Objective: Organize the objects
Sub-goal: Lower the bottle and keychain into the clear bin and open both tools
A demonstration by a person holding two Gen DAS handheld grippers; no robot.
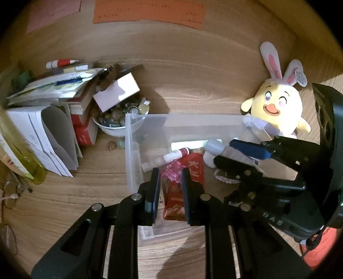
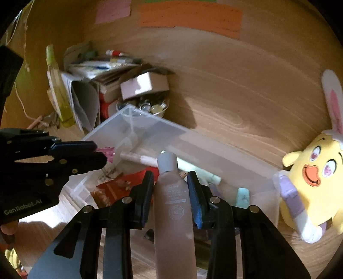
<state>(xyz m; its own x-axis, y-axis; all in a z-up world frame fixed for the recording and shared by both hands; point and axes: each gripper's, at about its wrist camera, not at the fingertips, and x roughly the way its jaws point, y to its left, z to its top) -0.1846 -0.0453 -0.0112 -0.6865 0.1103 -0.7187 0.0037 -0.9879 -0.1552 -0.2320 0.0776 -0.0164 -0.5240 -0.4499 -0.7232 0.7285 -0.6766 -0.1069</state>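
Note:
A clear plastic bin (image 1: 133,150) sits on the wooden desk and holds a red packet (image 1: 194,169), small tubes and other bits. My left gripper (image 1: 170,173) is over the bin's near end, shut on a pink translucent trinket (image 1: 171,172); the trinket also shows in the right wrist view (image 2: 108,153). My right gripper (image 2: 170,178) is shut on a frosted pink bottle (image 2: 173,203), held above the bin (image 2: 150,128). The right gripper also shows in the left wrist view (image 1: 242,154), holding the bottle (image 1: 231,153) over the bin's right part.
A yellow bunny plush (image 1: 276,107) leans at the bin's right end. A white bowl of glass pebbles (image 1: 120,122), a small white box (image 1: 116,92), stacked books and papers (image 1: 53,107) and a yellow-green bottle (image 1: 25,163) crowd the left. Coloured notes (image 1: 150,10) hang on the back wall.

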